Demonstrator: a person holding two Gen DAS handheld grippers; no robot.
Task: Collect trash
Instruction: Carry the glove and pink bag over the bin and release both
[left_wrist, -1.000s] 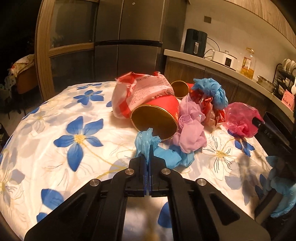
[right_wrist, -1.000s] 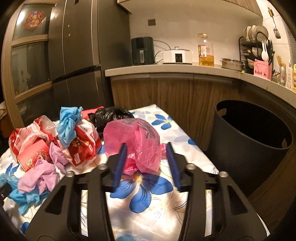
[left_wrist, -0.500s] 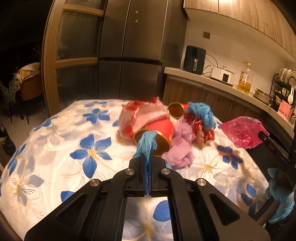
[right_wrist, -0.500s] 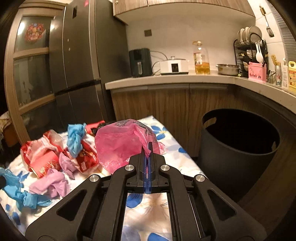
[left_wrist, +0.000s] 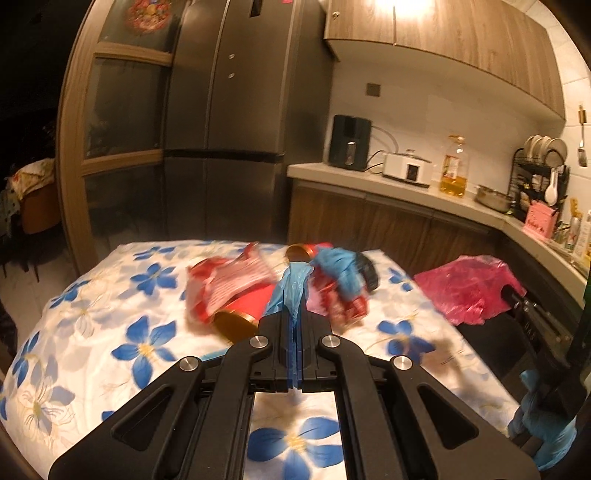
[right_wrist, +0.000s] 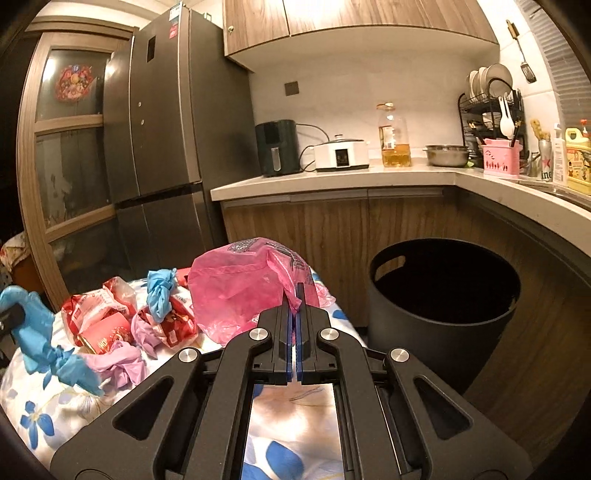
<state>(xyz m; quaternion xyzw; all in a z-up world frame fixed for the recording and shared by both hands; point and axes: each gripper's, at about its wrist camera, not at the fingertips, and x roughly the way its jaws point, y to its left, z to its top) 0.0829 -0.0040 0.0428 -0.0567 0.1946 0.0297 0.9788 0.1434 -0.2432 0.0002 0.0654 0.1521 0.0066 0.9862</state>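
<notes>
My left gripper (left_wrist: 295, 314) is shut on a blue plastic bag (left_wrist: 291, 288), lifted above the flowered table (left_wrist: 110, 325); the same blue bag (right_wrist: 40, 343) hangs at the left of the right wrist view. My right gripper (right_wrist: 295, 295) is shut on a pink plastic bag (right_wrist: 240, 291), raised off the table; the pink bag (left_wrist: 469, 288) also shows at the right of the left wrist view. A black round bin (right_wrist: 443, 314) stands on the floor right of the table. On the table lie red wrappers (left_wrist: 229, 288), a red cup (left_wrist: 240, 314), another blue bag (left_wrist: 340, 269) and lilac bags (right_wrist: 122, 362).
A kitchen counter (right_wrist: 332, 181) with an air fryer (right_wrist: 277, 147), a cooker, an oil bottle (right_wrist: 395, 136) and a dish rack runs behind. A tall dark fridge (right_wrist: 159, 147) stands behind the table. Wooden cabinet fronts close in behind the bin.
Both grippers have risen and pulled back from the pile. The right gripper shut on the pink bag and lifted it towards the bin side. The left lifted the blue bag off the table.
</notes>
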